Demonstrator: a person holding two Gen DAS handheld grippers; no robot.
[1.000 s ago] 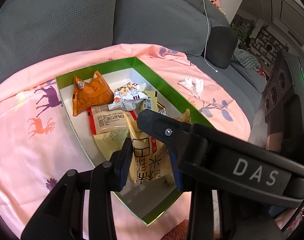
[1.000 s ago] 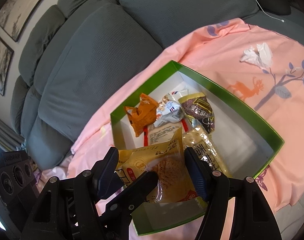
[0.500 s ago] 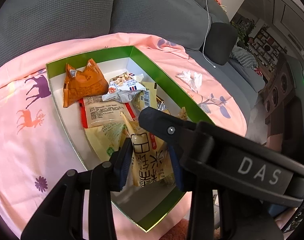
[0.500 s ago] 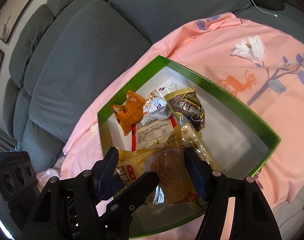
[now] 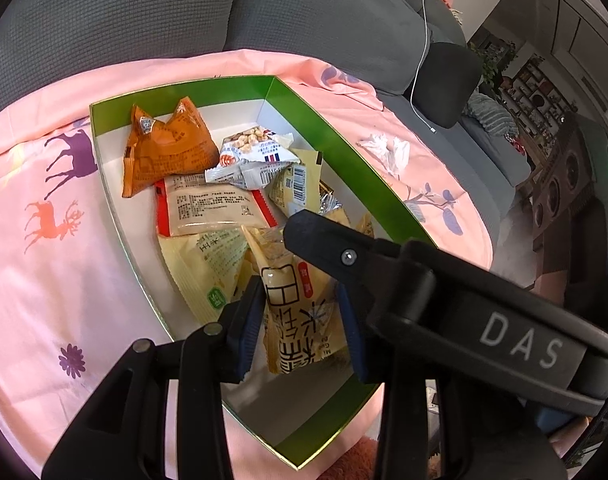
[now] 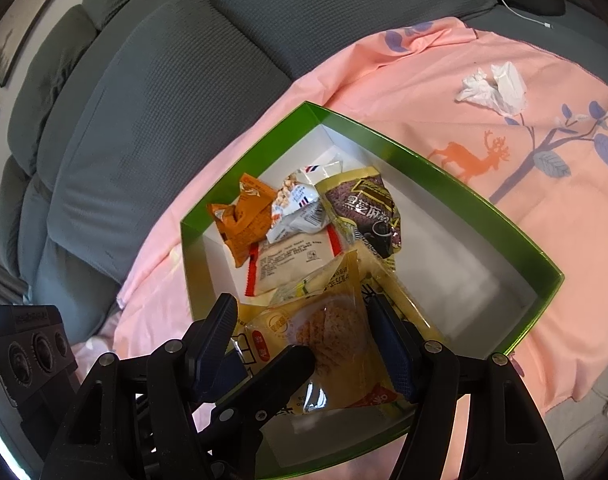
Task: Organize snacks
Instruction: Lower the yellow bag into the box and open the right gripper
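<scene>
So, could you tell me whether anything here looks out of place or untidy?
Yes: a crumpled white tissue lies loose on the pink cloth, outside the green box. Inside, the snack packets overlap in a jumble toward one end.

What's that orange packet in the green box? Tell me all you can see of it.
The orange packet is a small crinkly snack wrapper, glossy like plastic film, printed with fine text and a round emblem near one pinched, sealed corner. It looks puffed and unopened. It lies in the far corner of the green box, its edge overlapping a red-edged white packet, beside a peanut packet. Neither tool touches it.
</scene>
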